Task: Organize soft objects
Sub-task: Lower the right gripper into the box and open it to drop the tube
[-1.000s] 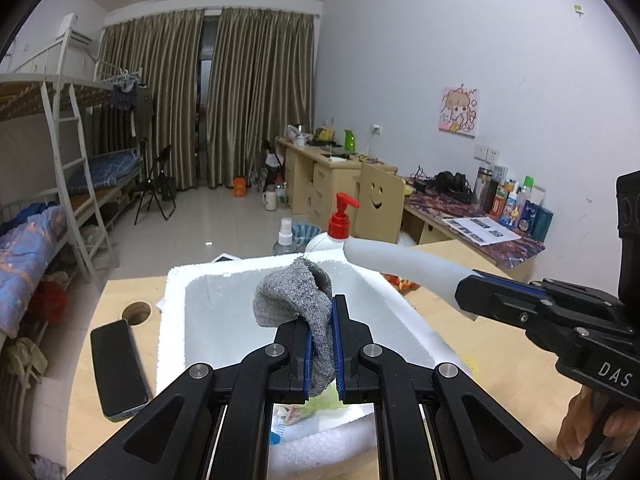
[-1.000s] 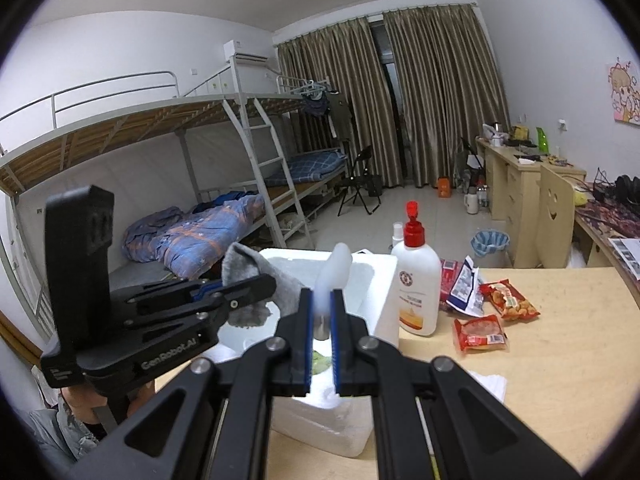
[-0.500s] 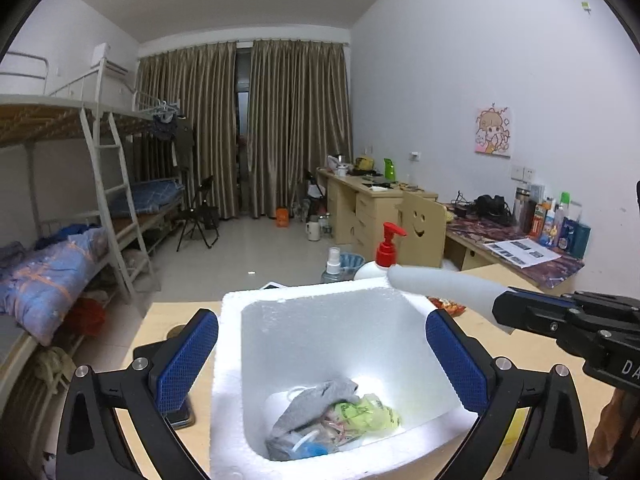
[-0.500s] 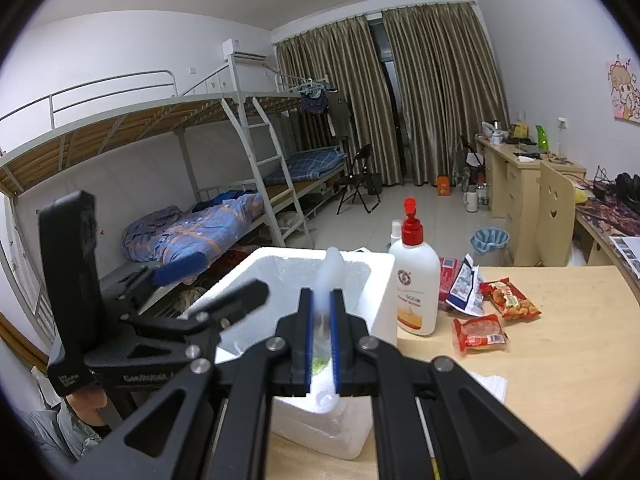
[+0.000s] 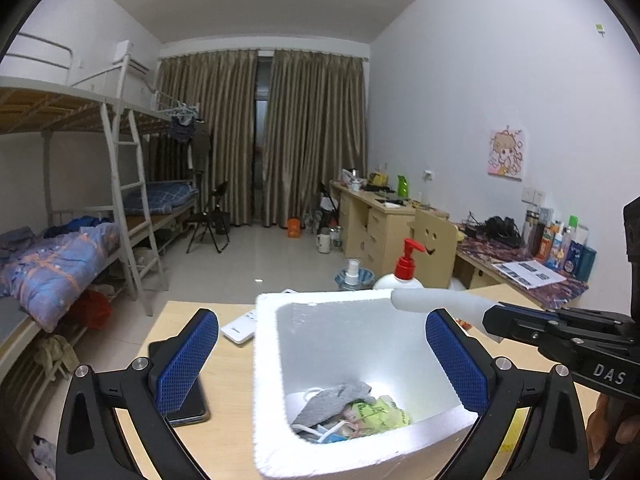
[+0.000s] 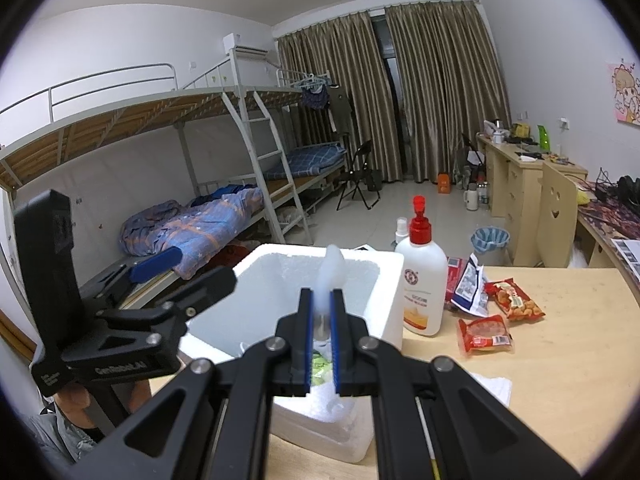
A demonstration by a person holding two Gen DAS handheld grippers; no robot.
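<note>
Soft objects sit heaped in the bottom of the white foam box (image 5: pixel 276 380) on my counter (image 6: pixel 560 360): the grey sock (image 5: pixel 340 398) lies on top of a green packet and some white cord. My left gripper (image 5: pixel 322 356) hangs over the box with its jaws spread as wide as they go, nothing between them. My right gripper (image 6: pixel 320 316) is clamped tight on a white foam piece (image 6: pixel 334 270) that reaches over the box's far corner. Risks: the light box could tip if my left gripper knocks its rim, and the foam piece might slip and land outside, beside the pump bottle (image 6: pixel 420 280).
</note>
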